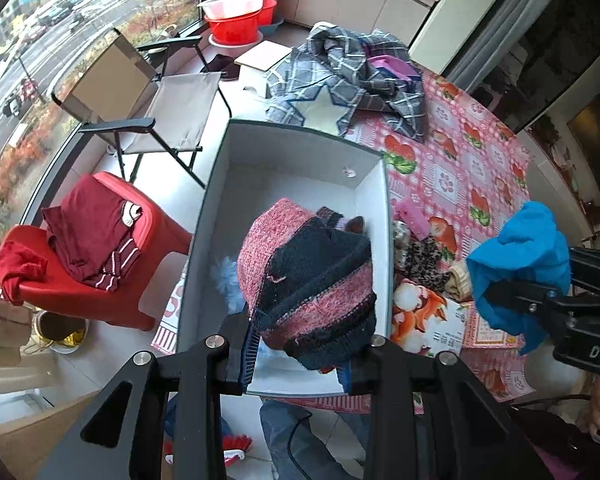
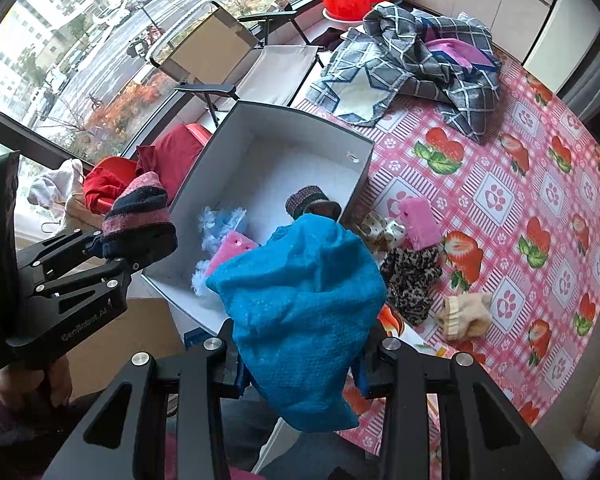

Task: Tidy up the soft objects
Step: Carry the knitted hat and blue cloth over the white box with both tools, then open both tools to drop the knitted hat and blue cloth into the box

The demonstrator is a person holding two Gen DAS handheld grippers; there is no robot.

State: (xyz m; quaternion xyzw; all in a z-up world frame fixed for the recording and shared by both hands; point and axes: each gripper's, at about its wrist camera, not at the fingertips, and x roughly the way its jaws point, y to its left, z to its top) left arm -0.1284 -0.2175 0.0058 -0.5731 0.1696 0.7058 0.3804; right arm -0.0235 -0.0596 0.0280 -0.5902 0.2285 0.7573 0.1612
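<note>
Left gripper [image 1: 300, 354]: jaws narrowed and clamped on a pink-and-navy striped knit hat [image 1: 310, 280], which hangs over the open white box [image 1: 300, 142]. Pinched at its lower edge, the hat droops free, likely so it can drop straight in.

Right gripper [image 2: 300, 364]: jaws likewise drawn in, pinching a blue cloth [image 2: 300, 320]. The cloth bunches below the fingers and sits at the box's near right corner, partly over the rim, partly over the tablecloth [image 2: 540, 152].

Box contents: a pale blue fluffy item [image 2: 220, 220], a pink sponge-like piece [image 2: 232, 250] and a small dark knit piece [image 2: 310, 198] lie along the near side; the far half of the floor is bare.

Still waiting on the table: a pink soft item [image 2: 418, 224], a leopard-print cloth [image 2: 412, 280] and a cream knit item [image 2: 466, 316], just beside the box's right wall. A grey plaid garment [image 2: 420, 68] is heaped at the far end, well apart.

Edges: the box's left wall sits near the table's edge, with a red chair [image 1: 100, 280] carrying folded red clothes below. The hat seems to hang inside that wall.

Open room: above the box nothing obstructs. The two grippers are side by side but apart; the cloth probably needs shifting leftward past the right wall before release.
</note>
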